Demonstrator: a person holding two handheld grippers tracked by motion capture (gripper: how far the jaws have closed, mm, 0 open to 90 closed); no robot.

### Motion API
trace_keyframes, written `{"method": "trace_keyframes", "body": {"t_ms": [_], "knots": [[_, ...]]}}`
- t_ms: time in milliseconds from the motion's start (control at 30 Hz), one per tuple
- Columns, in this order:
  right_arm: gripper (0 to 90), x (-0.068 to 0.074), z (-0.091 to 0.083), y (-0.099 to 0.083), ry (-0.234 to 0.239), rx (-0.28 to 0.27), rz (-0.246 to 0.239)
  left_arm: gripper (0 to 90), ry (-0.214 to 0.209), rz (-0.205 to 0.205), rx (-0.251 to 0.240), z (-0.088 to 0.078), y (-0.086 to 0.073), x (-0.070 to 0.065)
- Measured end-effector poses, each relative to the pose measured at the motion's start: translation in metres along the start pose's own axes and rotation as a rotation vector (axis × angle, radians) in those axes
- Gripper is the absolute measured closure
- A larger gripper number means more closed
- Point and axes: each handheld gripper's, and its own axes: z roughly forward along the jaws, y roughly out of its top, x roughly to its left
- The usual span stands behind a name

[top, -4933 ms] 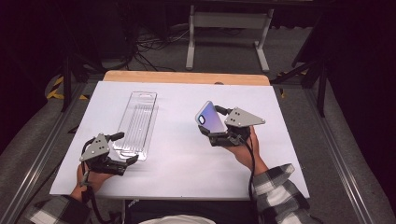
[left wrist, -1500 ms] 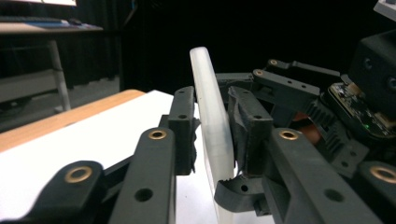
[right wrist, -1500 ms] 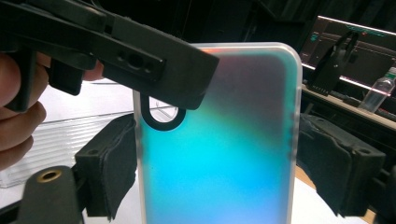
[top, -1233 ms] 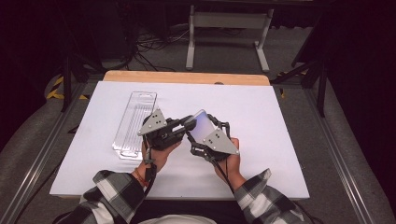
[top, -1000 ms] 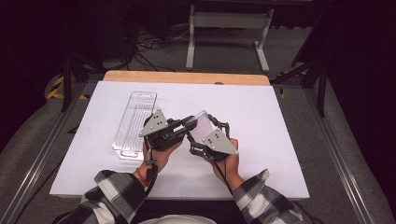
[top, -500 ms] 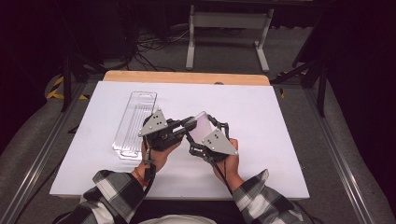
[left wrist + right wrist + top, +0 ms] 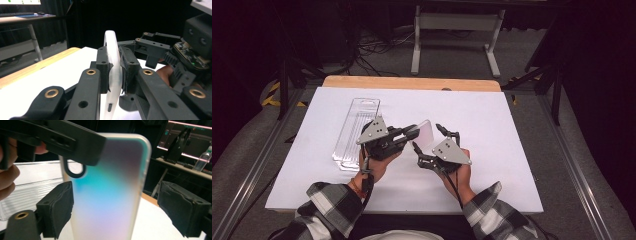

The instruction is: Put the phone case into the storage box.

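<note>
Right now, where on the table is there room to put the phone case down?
The right part of the white mat is bare, from the right claw out to the mat's edge. So is the far strip by the wooden edge. It is crowded in the middle, where the left claw holds the case, and on the left by the clear tray.

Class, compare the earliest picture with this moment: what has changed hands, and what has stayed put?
The phone case passed from the right claw, whose jaws have just been opening, to the left claw, now shut on it. The clear tray stayed put.
</note>
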Motion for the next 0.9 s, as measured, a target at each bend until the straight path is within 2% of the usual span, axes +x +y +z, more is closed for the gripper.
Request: {"method": "trace_keyframes", "body": {"t_ms": [167, 333, 500, 600, 667, 700, 733, 900], "knots": [[13.6, -0.004, -0.003, -0.001, 0.018, 0.000, 0.000, 79.7, -0.002, 0.012, 0.006, -0.002, 0.000, 0.003], [13.5, -0.006, -0.008, -0.001, 0.020, -0.010, -0.023, 79.7, -0.008, 0.001, 0.015, -0.005, -0.001, 0.006], [14.1, -0.008, -0.012, -0.002, 0.029, -0.016, -0.028, 79.7, 0.010, 0.008, 0.014, -0.009, -0.001, 0.009], [14.4, -0.010, -0.014, -0.002, 0.035, -0.011, -0.028, 79.7, 0.009, 0.013, 0.030, -0.012, 0.000, 0.010], [14.4, -0.011, -0.016, -0.002, 0.039, -0.007, -0.028, 79.7, 0.018, 0.025, 0.022, -0.013, 0.001, 0.011], [14.6, -0.011, -0.017, -0.003, 0.037, -0.007, -0.032, 79.7, 0.018, 0.033, 0.034, -0.015, 0.002, 0.012], [14.7, -0.013, -0.019, -0.003, 0.042, -0.007, -0.034, 79.7, 0.016, 0.023, 0.026, -0.015, 0.001, 0.011], [16.1, -0.018, -0.025, -0.005, 0.048, -0.004, -0.036, 79.7, 0.017, 0.026, 0.023, -0.019, 0.002, 0.015]]}}
